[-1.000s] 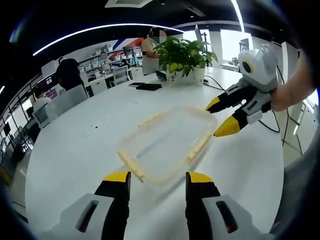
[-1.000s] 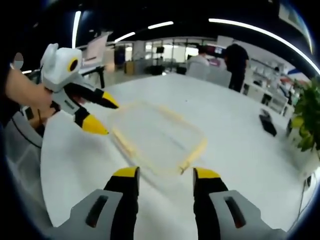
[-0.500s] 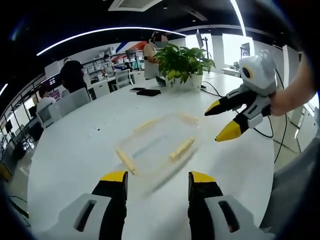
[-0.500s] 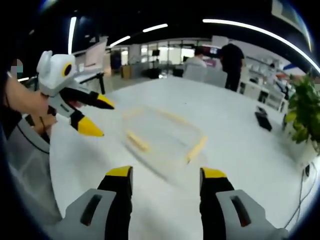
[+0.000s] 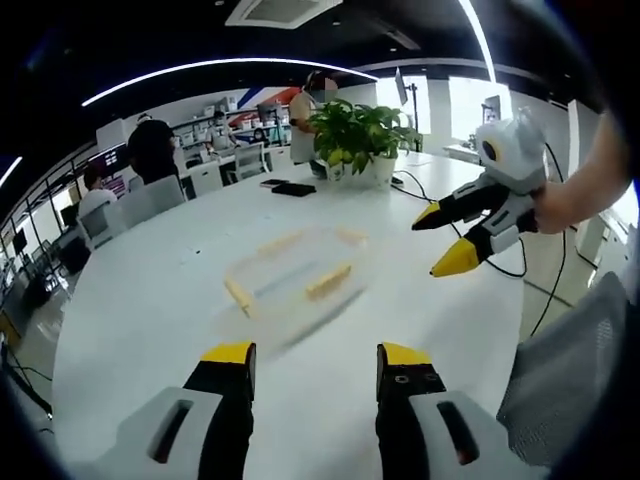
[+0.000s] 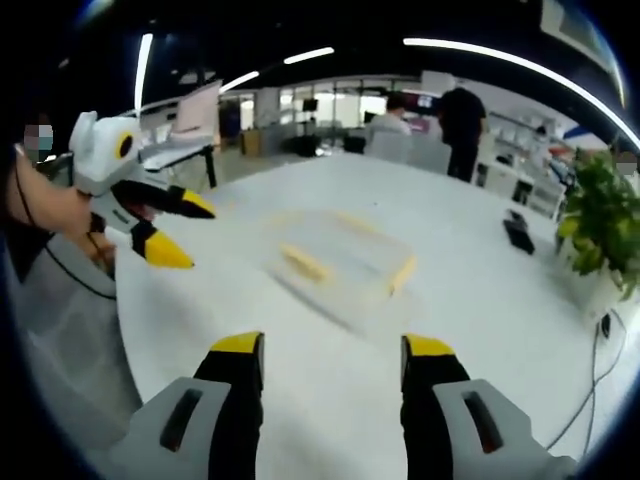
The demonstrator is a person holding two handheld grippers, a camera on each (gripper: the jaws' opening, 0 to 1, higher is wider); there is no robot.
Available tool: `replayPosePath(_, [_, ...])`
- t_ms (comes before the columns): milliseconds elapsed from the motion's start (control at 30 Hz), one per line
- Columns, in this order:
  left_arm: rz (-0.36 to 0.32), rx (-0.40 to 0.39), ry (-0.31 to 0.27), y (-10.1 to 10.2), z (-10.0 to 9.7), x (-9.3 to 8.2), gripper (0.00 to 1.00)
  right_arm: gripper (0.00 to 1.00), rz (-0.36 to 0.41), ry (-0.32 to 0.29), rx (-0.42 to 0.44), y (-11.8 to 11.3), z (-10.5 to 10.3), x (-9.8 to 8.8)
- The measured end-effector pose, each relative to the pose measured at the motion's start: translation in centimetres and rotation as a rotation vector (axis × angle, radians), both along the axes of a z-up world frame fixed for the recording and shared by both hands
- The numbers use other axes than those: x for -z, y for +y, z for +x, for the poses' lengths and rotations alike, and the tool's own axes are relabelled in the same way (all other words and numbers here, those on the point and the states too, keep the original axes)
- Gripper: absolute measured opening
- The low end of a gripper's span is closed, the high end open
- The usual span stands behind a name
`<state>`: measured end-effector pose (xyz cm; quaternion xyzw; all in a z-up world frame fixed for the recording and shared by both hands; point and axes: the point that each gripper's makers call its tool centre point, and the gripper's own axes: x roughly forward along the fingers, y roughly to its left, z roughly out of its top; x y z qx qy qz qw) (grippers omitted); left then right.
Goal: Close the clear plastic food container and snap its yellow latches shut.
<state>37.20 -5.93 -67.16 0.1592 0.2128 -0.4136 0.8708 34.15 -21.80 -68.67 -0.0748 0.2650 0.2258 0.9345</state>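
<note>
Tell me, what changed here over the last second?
Both grippers, left and right, backed away from the clear container, which now looks smaller and farther off. Nothing was grabbed or released. The container stays on the white table, fingers open and empty.

Table (image 5: 140, 330): bears a food container (image 5: 290, 280) near its middle, lid apparently on, though blurred. Left gripper (image 5: 313, 362): near the table's edge, jaws apart, container ahead between their lines. Right gripper (image 5: 440, 242): held above the table to the container's right in the left gripper view. Potted plant (image 5: 362, 130): on the table beyond the container. Chairs (image 5: 130, 205): along the far left edge. People (image 6: 460, 120): standing beyond the table.
</note>
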Motion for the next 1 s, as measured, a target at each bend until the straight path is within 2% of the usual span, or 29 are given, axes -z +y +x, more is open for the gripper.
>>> replayPosePath(100, [-0.030, -0.036, 0.017, 0.6, -1.0, -0.5, 0.43, 0.52, -0.002, 0.001, -0.006, 0.3, -0.7, -0.1])
replayPosePath(333, [-0.037, -0.084, 0.035, 1.8, -3.3, -0.9, 0.43, 0.52, 0.004, -0.004, 0.000, 0.4, -2.2, -0.7])
replayPosePath(600, [-0.033, -0.092, 0.044, 2.3, -5.8, -1.4, 0.44, 0.55, 0.016, 0.014, 0.024, 0.4, -4.6, -0.6])
replayPosePath(833, [-0.022, -0.104, 0.066, 3.2, -6.8, -1.5, 0.47, 0.57, 0.013, 0.018, 0.026, 0.4, -7.0, -1.2])
replayPosePath(1000, [-0.015, -0.109, 0.068, 3.6, -7.0, -1.6, 0.48, 0.59, 0.007, 0.026, 0.034, -0.1, -7.8, -1.2])
